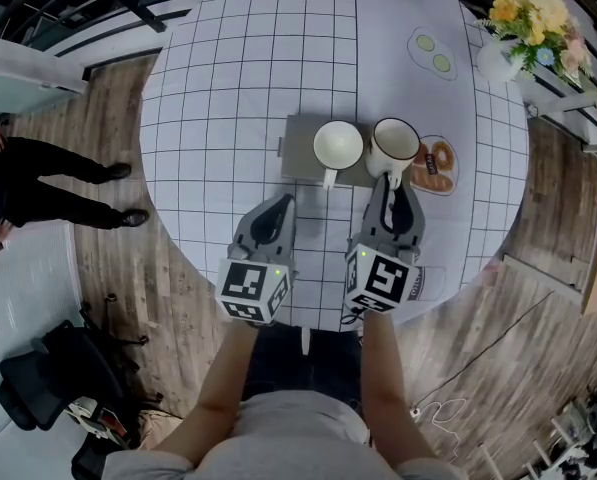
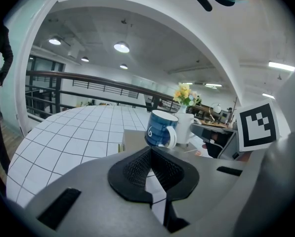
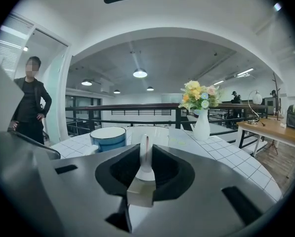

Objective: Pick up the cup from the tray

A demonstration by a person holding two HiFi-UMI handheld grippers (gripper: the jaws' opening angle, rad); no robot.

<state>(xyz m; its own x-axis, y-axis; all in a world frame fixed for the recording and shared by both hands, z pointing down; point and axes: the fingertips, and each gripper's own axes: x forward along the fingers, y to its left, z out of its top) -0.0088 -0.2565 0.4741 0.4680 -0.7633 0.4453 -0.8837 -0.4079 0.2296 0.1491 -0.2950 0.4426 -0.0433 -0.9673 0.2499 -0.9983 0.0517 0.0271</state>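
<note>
Round gridded table (image 1: 208, 118), grey tray (image 1: 296, 158) near its middle. From the left: my left gripper (image 1: 278, 208) sits just short of the tray, jaws pressed together on nothing. Blue cup (image 1: 338, 145) stands on the tray, handle toward me. Right of it is the white cup (image 1: 395, 138), at the tray's right edge. Its handle (image 3: 145, 154) stands upright and points back into my right gripper (image 1: 391, 183), whose jaws pinch it. I judge the lift goes straight up. The cup's base is hidden, so I can't tell if it clears the tray.

grey left tool (image 1: 281, 204), right tool (image 1: 392, 186), marker cubes (image 1: 253, 288), grey shirt (image 1: 278, 430)
</note>
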